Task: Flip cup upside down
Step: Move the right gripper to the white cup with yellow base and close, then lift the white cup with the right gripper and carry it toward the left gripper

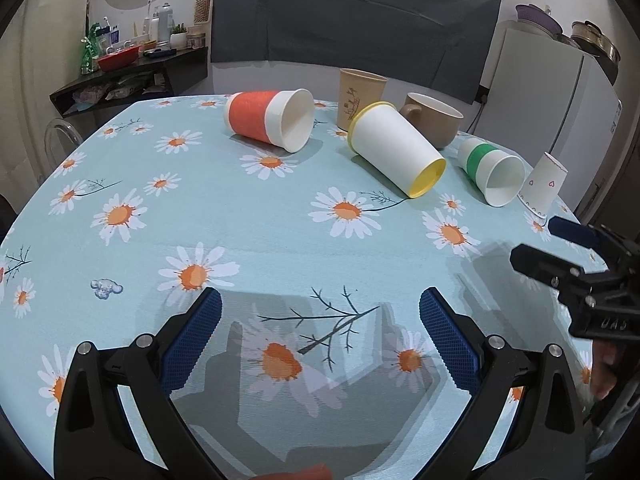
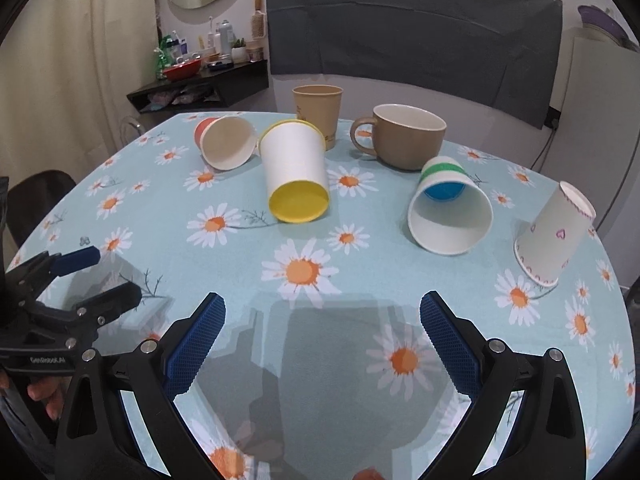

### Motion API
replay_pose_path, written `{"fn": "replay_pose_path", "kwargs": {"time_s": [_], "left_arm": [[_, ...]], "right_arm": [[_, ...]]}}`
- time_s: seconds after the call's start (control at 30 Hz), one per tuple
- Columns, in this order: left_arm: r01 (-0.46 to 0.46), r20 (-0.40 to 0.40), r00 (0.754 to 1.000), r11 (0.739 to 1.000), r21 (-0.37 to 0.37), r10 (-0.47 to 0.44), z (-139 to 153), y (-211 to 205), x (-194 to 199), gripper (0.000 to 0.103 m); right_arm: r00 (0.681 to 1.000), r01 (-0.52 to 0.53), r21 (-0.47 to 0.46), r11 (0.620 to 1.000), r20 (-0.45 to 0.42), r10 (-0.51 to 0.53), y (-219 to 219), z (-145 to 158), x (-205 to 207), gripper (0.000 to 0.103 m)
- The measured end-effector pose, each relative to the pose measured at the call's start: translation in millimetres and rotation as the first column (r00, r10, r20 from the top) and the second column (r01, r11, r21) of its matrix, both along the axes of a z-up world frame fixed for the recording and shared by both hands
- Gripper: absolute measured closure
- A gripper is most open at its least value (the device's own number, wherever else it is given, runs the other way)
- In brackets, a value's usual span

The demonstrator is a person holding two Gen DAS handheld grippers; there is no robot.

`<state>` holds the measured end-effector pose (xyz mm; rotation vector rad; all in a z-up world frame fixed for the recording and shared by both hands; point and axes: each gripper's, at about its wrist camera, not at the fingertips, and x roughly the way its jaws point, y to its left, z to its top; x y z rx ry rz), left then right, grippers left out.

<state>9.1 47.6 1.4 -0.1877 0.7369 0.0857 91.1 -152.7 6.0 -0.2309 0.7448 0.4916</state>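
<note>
On the daisy-print tablecloth (image 2: 248,248) in front of you lie several cups. Your left gripper (image 1: 320,332) hovers low over the near edge of the table with its blue-padded fingers spread wide and nothing between them. Your right gripper (image 2: 322,334) hovers just to its right, equally wide open and empty.

Four paper cups lie on their sides. An orange-banded cup (image 1: 269,120) lies far left, its mouth facing right. A white cup with yellow rims (image 2: 296,172) lies near the middle, its yellow mouth towards you. A green-banded cup (image 2: 448,210) lies further right, a blue base visible inside it. A white cup with small hearts (image 2: 554,232) is already upside down at the right edge.

Behind them stand a tan paper cup (image 2: 318,110) and a brown ceramic mug (image 2: 406,136), both upright.
</note>
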Motion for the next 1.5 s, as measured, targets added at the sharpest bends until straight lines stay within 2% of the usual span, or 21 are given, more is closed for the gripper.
{"fn": "replay_pose_path", "kwargs": {"time_s": [0.27,0.43,0.6,0.77,0.87,1.17,1.5], "left_arm": [[0.024,-0.014,1.000,0.999,-0.021,-0.024,-3,13,-2,0.006],[0.053,-0.017,0.998,0.998,-0.040,-0.054,-6,13,-3,0.006],[0.084,-0.029,0.996,0.994,-0.067,-0.086,-9,13,0,0.006],[0.100,-0.029,0.994,0.992,-0.075,-0.103,-10,10,0,0.006],[0.115,-0.024,0.993,0.991,-0.067,-0.117,-10,7,0,0.006],[0.110,-0.012,0.994,0.990,-0.089,-0.111,-10,10,-1,0.006],[0.093,0.017,0.996,0.993,-0.066,-0.092,-7,8,-10,0.006]], "right_arm": [[0.999,-0.032,-0.039,0.999,-0.012,0.031,44,13,50,0.009],[0.996,-0.062,-0.059,0.996,-0.061,0.058,70,1,82,0.009],[0.997,-0.062,-0.091,0.994,-0.053,0.057,86,-14,99,0.009],[0.997,-0.049,-0.054,0.997,-0.067,0.045,85,-21,111,0.011],[0.992,-0.059,-0.054,0.997,-0.117,0.053,84,-29,117,0.049],[0.986,-0.080,-0.016,0.997,-0.151,0.076,64,-24,96,0.049],[0.983,-0.121,-0.022,0.992,-0.138,0.117,32,-24,36,0.049]]}}
